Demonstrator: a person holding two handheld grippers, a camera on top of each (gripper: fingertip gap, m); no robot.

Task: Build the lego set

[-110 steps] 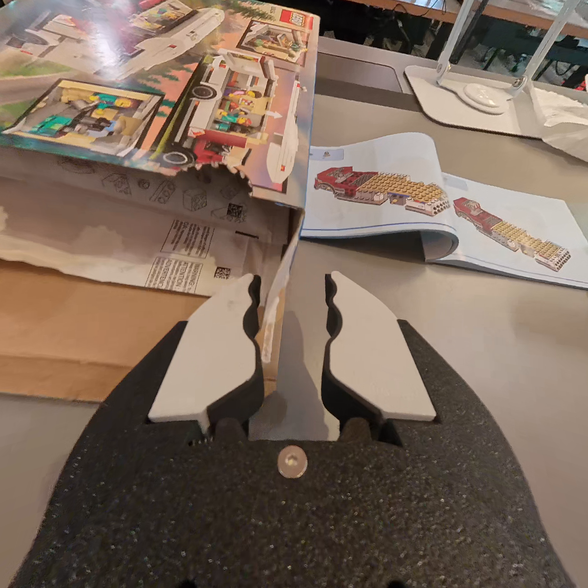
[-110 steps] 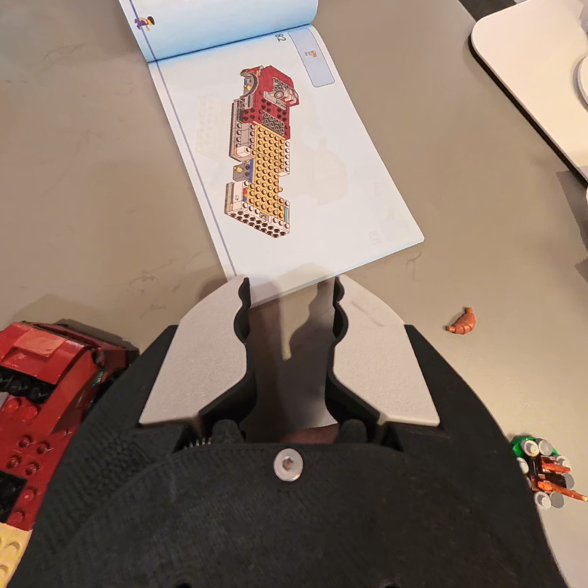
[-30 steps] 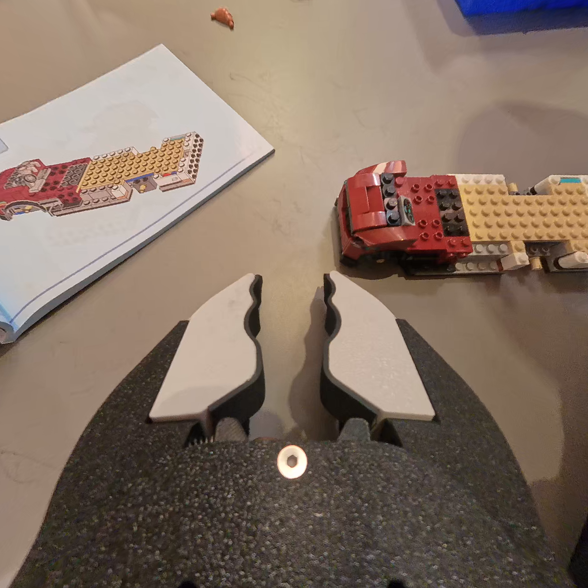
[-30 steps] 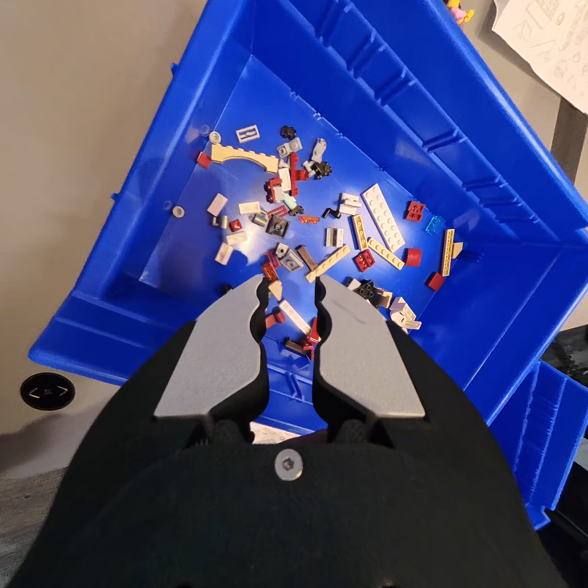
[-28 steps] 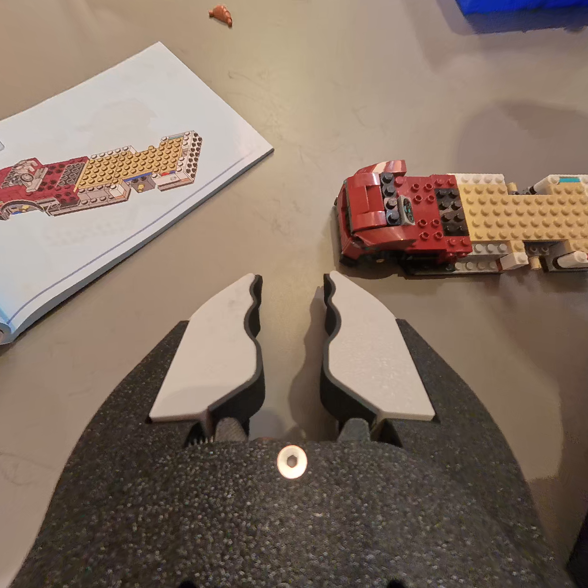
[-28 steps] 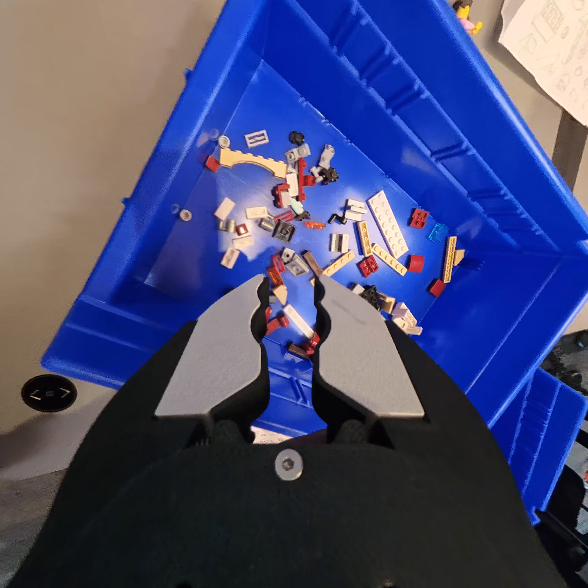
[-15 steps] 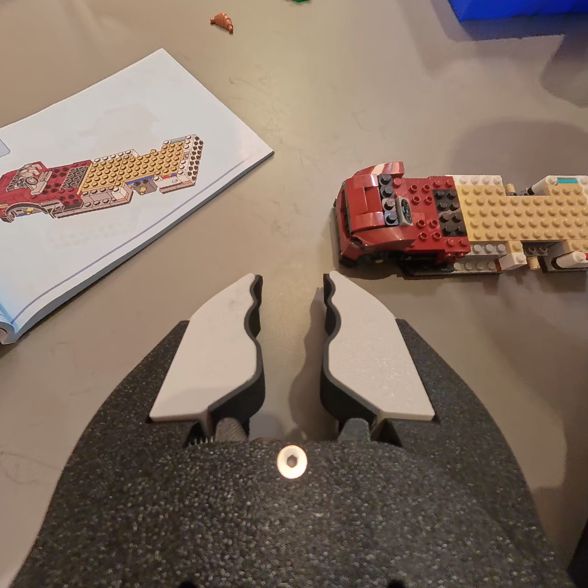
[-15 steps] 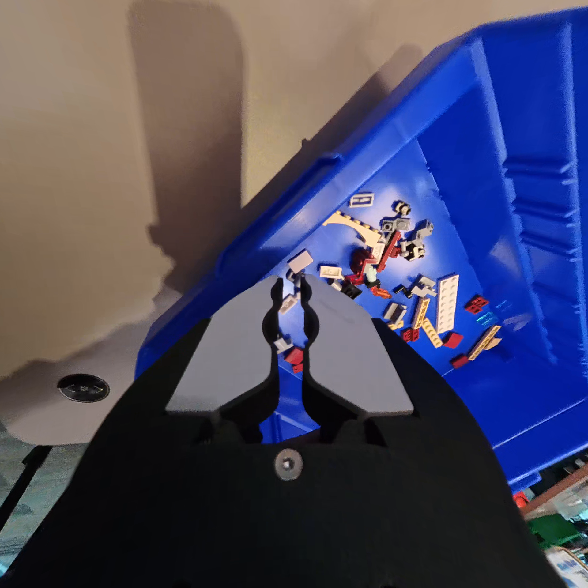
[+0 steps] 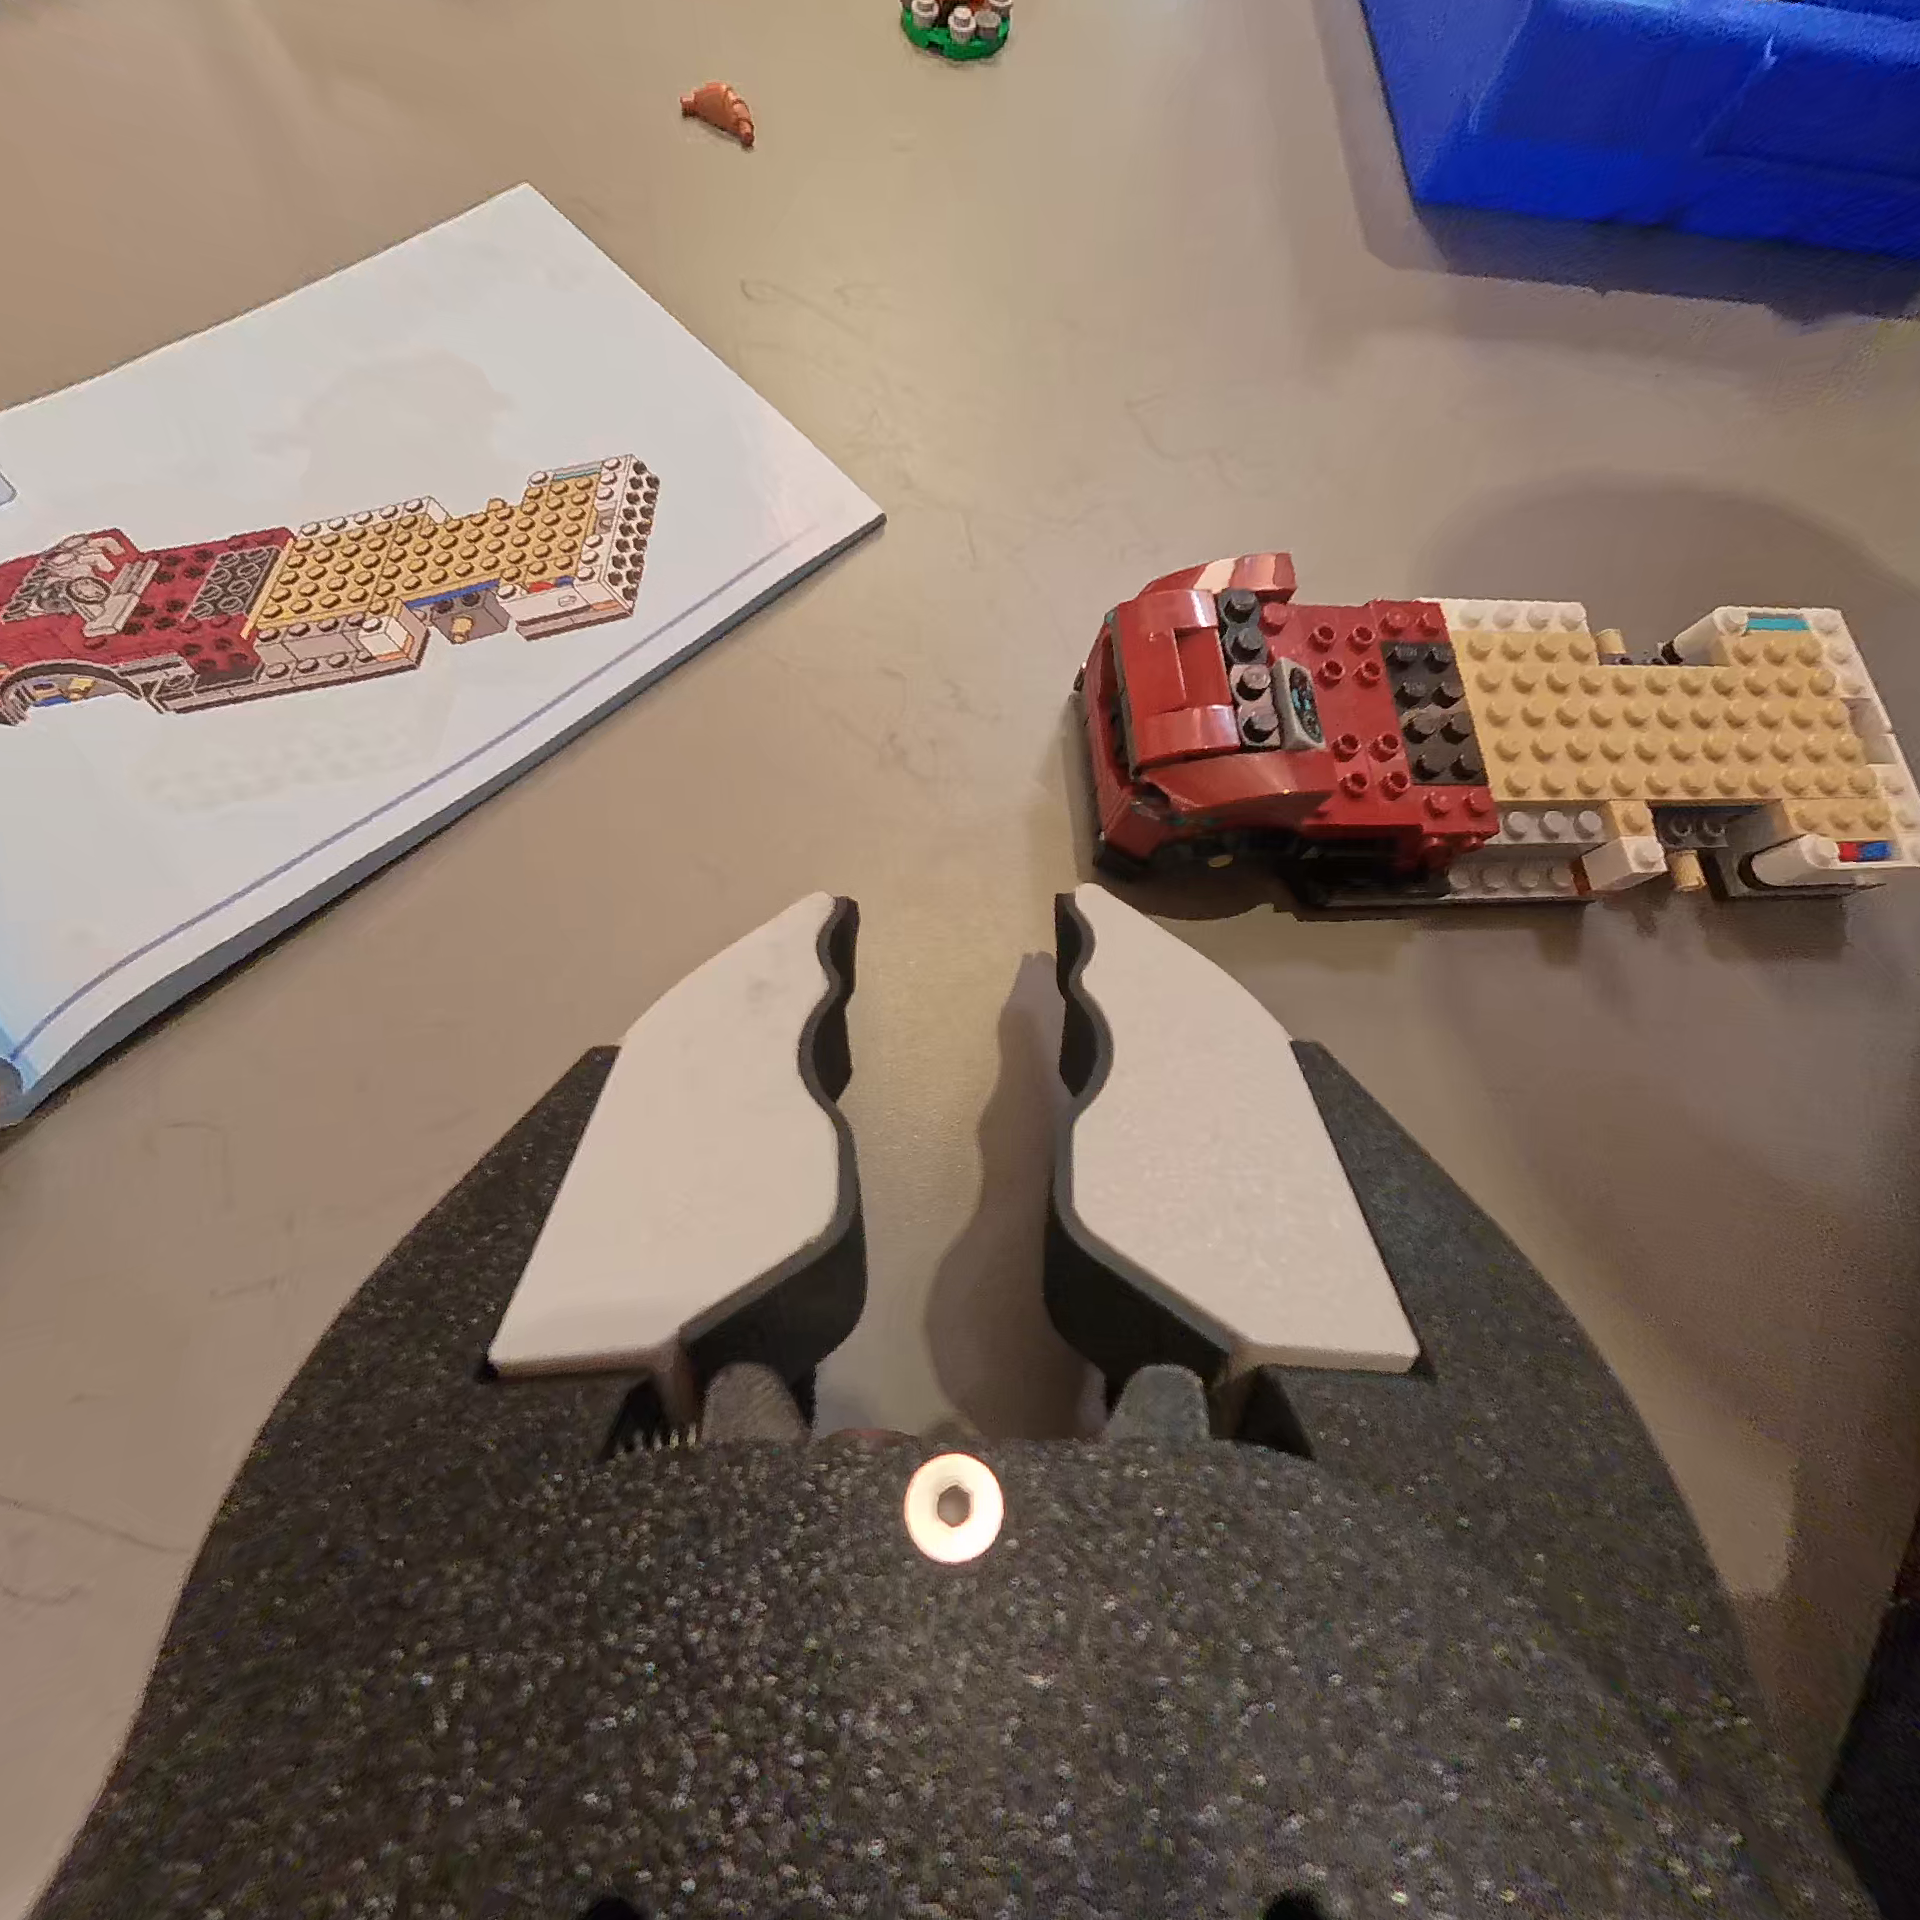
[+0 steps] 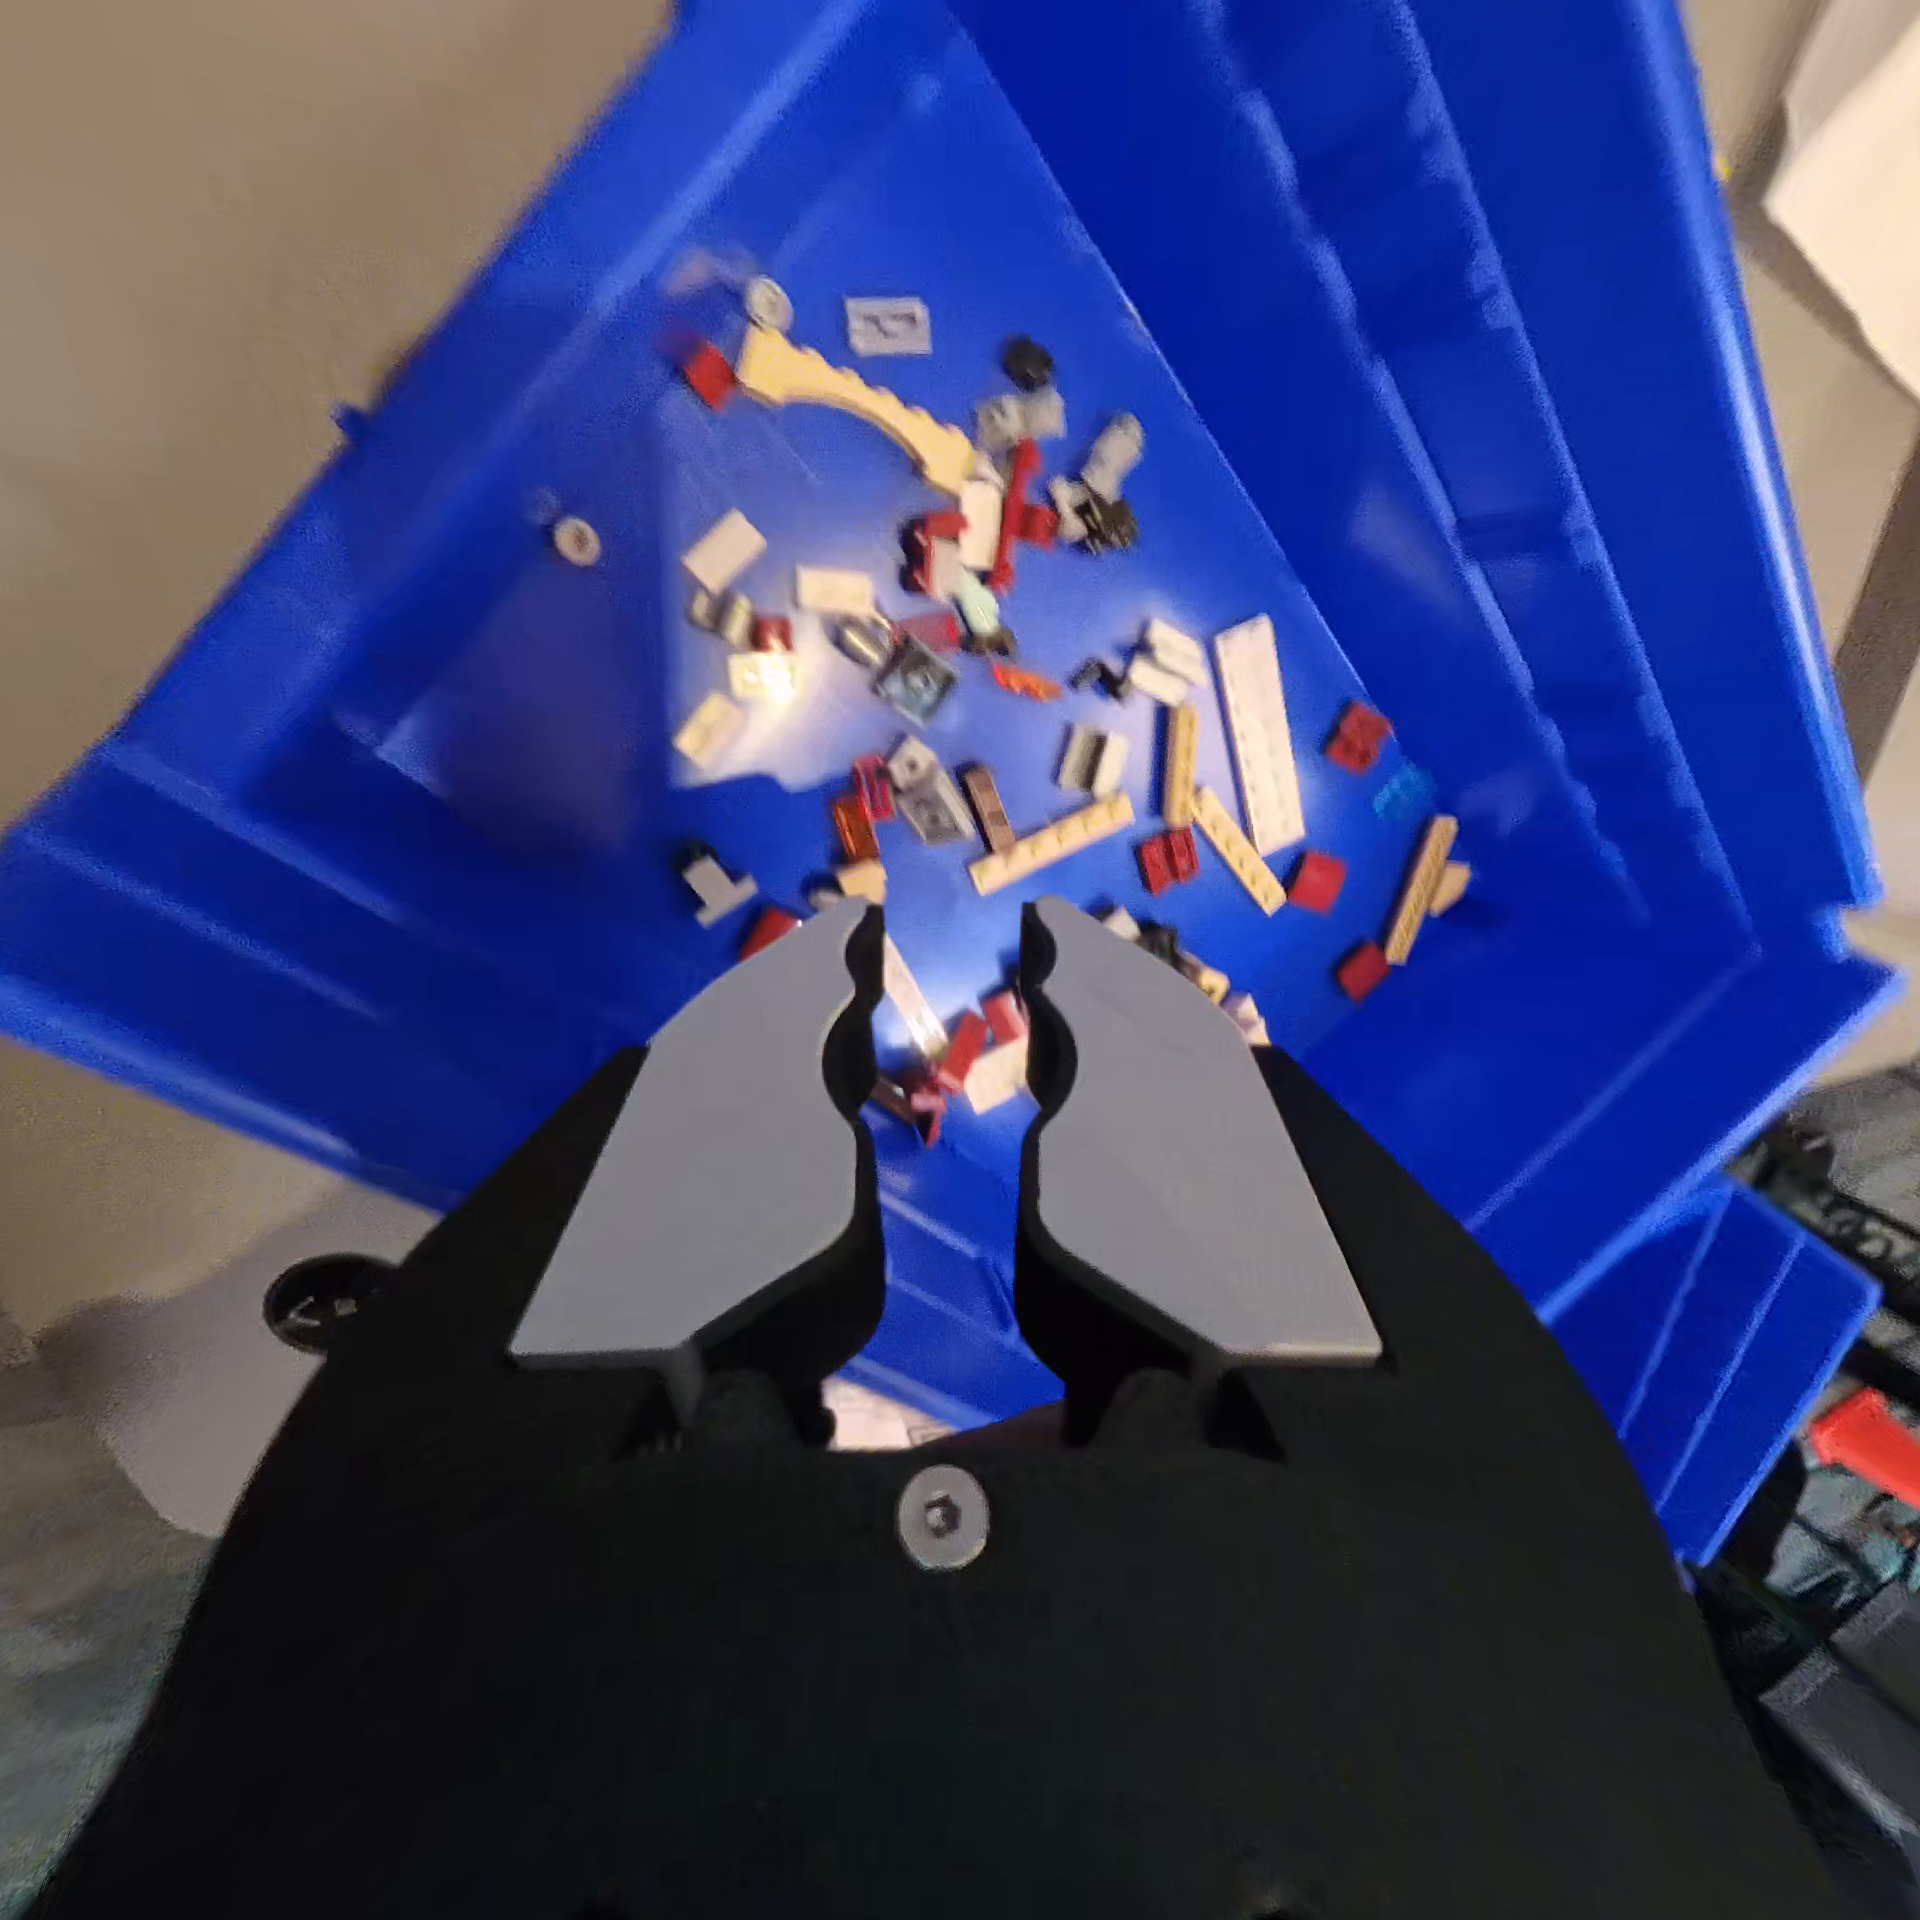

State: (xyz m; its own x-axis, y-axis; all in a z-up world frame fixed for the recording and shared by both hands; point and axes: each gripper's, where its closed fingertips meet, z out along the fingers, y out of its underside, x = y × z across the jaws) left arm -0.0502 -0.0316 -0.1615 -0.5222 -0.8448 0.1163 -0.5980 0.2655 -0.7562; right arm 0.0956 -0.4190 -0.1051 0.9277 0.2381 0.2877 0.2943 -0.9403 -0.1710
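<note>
The grey table [image 9: 935, 343] carries everything, and the blue bin [image 10: 1507, 436] is the landmark; seen from above the bin, its walls run off the picture's edge on several sides, and a smaller blue bin [image 10: 1745, 1340] sits just beside its lower right corner, partly cut off. In the left wrist view only a corner of the blue bin [image 9: 1662, 114] shows, at the top right; well apart from it lies the open instruction booklet [image 9: 364, 436], cut off at the left edge; between booklet and bin stands the partly built brick vehicle [image 9: 1455, 727], red at the front, tan studded plates behind, its far end clipped by the picture's edge. As a judgement, the vehicle looks only part assembled: many loose bricks [image 10: 1049, 644] still lie scattered on the bin's floor. The left gripper [image 9: 956, 914] hangs over bare table just beside the vehicle's red nose, fingers apart, nothing between them; the right gripper [image 10: 951, 914] hangs above the bin, fingers somewhat apart, with no brick visibly pinched, only pieces lying below the gap. Smallest, well away from the bin: a green round piece [image 9: 956, 21], half cut off, and a brown croissant-shaped piece [image 9: 719, 109]. The right view is blurred, so single bricks are hard to tell apart; clutter beyond the smaller bin is unreadable.
</note>
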